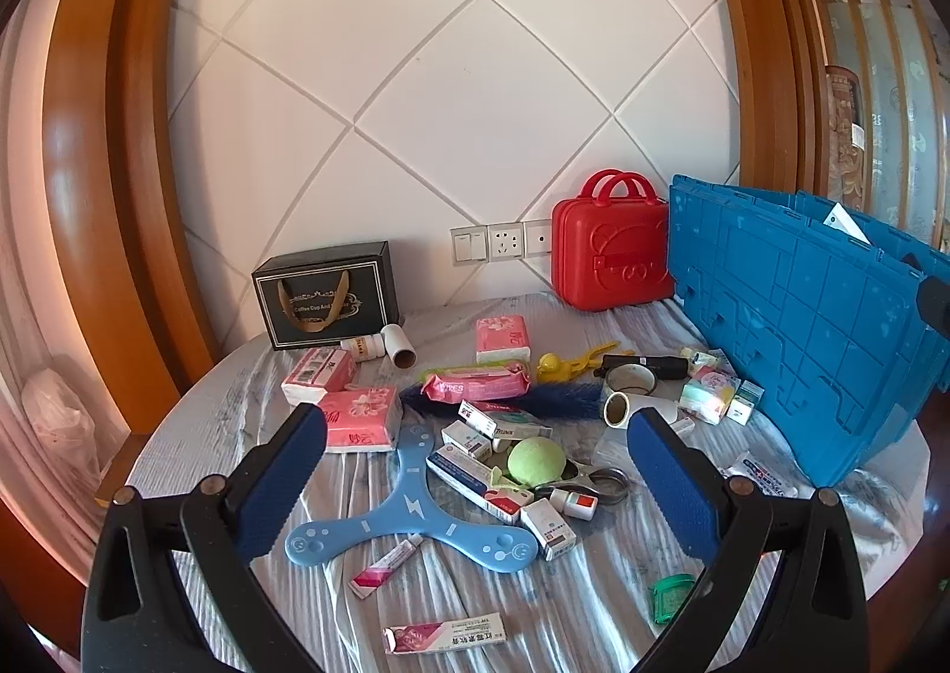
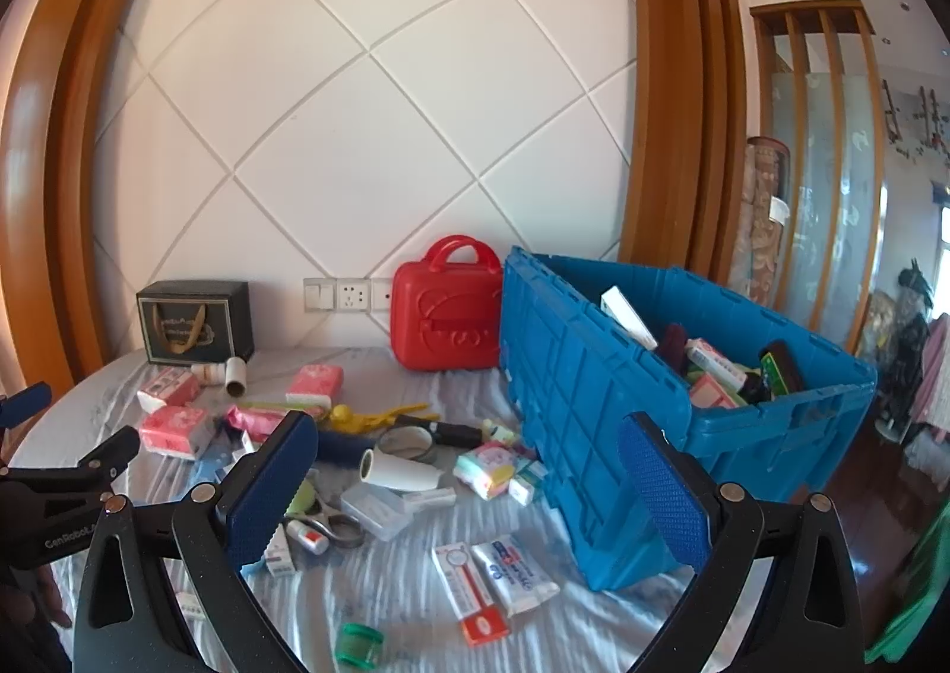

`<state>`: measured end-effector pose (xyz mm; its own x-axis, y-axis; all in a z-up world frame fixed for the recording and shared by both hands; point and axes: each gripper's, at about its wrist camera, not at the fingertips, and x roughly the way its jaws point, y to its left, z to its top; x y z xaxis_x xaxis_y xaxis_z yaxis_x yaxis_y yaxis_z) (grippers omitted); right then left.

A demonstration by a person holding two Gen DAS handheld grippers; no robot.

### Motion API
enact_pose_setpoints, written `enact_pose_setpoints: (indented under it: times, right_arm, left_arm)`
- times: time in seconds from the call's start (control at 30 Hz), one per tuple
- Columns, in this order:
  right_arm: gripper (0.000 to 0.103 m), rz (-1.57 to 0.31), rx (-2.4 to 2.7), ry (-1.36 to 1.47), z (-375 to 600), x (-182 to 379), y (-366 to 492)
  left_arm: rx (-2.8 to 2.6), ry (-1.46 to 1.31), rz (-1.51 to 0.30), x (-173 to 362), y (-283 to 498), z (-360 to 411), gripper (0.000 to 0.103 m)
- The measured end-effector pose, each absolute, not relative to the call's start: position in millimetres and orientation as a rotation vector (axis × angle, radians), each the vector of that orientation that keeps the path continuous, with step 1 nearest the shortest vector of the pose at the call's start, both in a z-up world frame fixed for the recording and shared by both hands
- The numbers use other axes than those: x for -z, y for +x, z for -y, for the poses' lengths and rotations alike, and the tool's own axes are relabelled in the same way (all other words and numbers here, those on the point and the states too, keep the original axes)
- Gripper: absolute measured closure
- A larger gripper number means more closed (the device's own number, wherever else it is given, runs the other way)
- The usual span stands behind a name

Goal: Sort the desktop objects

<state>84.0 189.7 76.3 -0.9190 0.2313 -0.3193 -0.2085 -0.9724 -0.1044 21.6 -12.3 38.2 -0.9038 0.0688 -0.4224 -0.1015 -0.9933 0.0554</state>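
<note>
On the round table [image 1: 599, 602], covered in a wrinkled striped cloth, clutter sits left of the blue crate [image 2: 599, 405]. Blue boomerang [image 1: 409, 518] lies flat, one arm pointing away toward the wall, the other two toward the camera. Tennis ball [image 1: 536, 460] just right of it, amid medicine boxes. Left gripper [image 1: 475, 480] and right gripper [image 2: 466, 489]: both spread wide, holding nothing. Red case [image 2: 446, 310] stands against the white diamond-panel wall.
</note>
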Motion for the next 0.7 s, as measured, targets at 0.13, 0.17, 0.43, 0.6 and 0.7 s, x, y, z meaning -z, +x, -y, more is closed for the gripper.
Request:
enact_pose_setpoints:
  times: [0.13, 0.17, 0.43, 0.6, 0.7]
  right_arm:
    - [0.000, 0.102, -2.872, -0.491, -190, -76, 84]
    - [0.000, 0.104, -2.872, -0.492, -190, -76, 84]
    - [0.000, 0.114, -2.869, -0.494, -190, -74, 85]
    - [0.000, 0.109, -2.867, -0.483, -192, -77, 87]
    - [0.000, 0.108, -2.868, -0.471, -193, -80, 89]
  left_arm:
    - [-2.983, -0.654, -0.112, -37, 22, 13, 0.000]
    - [-2.982, -0.649, -0.115, -37, 23, 12, 0.000]
    - [-2.978, -0.626, -0.077, -37, 22, 19, 0.000]
    - [-3.001, -0.661, -0.032, -41, 18, 25, 0.000]
    - [-3.015, -0.670, -0.025, -41, 18, 27, 0.000]
